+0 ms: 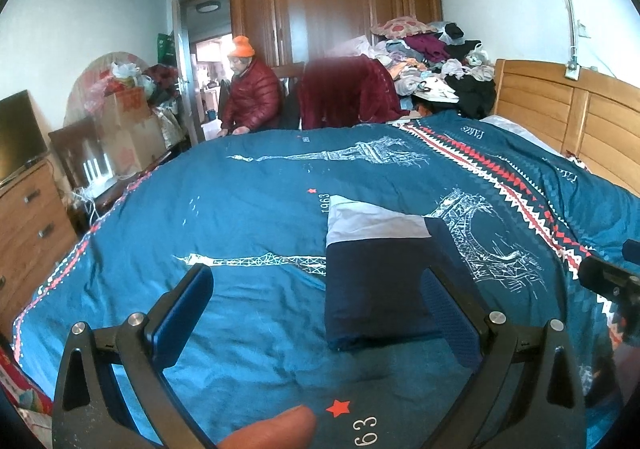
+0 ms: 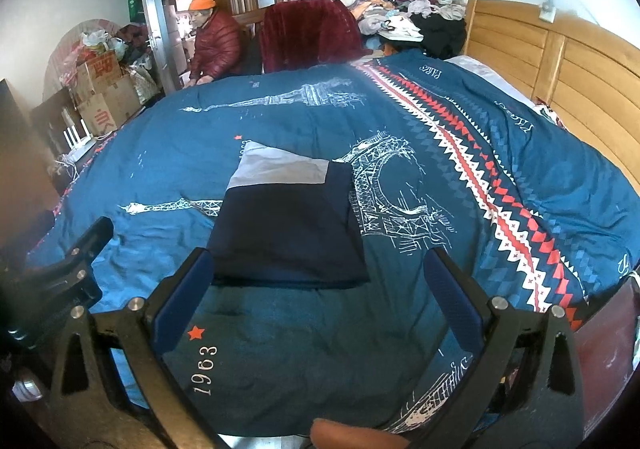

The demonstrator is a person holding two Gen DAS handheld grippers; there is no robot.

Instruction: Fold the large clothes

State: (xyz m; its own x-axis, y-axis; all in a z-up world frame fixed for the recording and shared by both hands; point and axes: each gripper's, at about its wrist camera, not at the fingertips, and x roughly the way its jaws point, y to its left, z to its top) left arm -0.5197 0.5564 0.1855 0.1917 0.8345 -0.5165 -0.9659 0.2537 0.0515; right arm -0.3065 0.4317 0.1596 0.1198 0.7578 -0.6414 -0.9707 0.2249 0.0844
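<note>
A folded garment (image 1: 372,281) (image 2: 288,225), dark navy with a pale grey band at its far end, lies flat on the blue Eiffel-tower bedspread (image 1: 248,209) (image 2: 520,153). My left gripper (image 1: 316,301) hovers over the bed's near side, open and holding nothing, with the garment's near end between and beyond its fingers. My right gripper (image 2: 320,281) is also open and holds nothing, just short of the garment's near edge. In the right wrist view the left gripper (image 2: 76,265) shows at the left edge. In the left wrist view the right gripper (image 1: 612,281) shows at the right edge.
A person (image 1: 250,93) (image 2: 214,41) in an orange hat and red jacket sits at the bed's far side. A clothes pile (image 1: 436,61) (image 2: 400,5) and a red blanket over a chair (image 1: 348,93) stand behind. A wooden headboard (image 1: 580,117) is to the right, a dresser (image 1: 28,225) to the left.
</note>
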